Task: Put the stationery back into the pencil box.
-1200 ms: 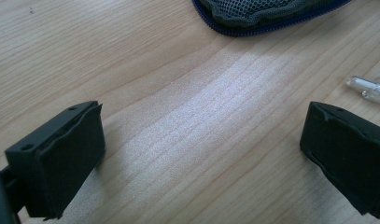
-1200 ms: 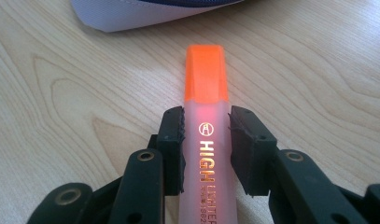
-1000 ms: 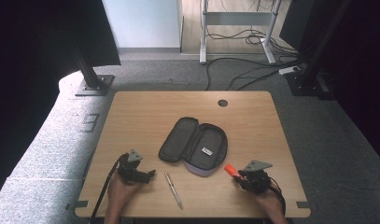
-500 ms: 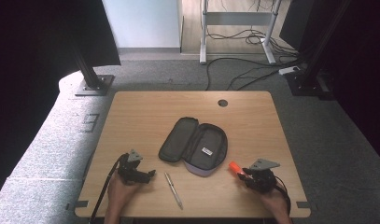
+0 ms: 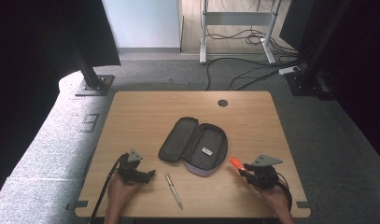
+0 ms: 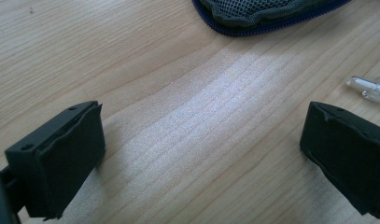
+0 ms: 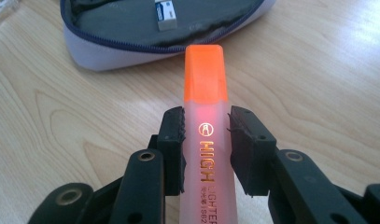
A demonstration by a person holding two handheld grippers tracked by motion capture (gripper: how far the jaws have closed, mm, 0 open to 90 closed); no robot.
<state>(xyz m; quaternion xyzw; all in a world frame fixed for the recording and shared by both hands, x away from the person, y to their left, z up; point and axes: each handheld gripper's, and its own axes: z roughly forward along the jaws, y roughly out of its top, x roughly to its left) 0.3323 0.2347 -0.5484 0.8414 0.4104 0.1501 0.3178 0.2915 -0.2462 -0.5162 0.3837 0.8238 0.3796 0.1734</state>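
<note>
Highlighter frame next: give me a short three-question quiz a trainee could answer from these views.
1. True or false: the right hand-held gripper is shut on the highlighter.
2. Which way does the highlighter's orange cap point: A) toward the open pencil case, B) toward the table's near edge, C) straight up?
3. What lies on the table between the left hand-held gripper and the pencil case?

Key: 1. True, both pads press its body. 2. A. 3. A pen.
</note>
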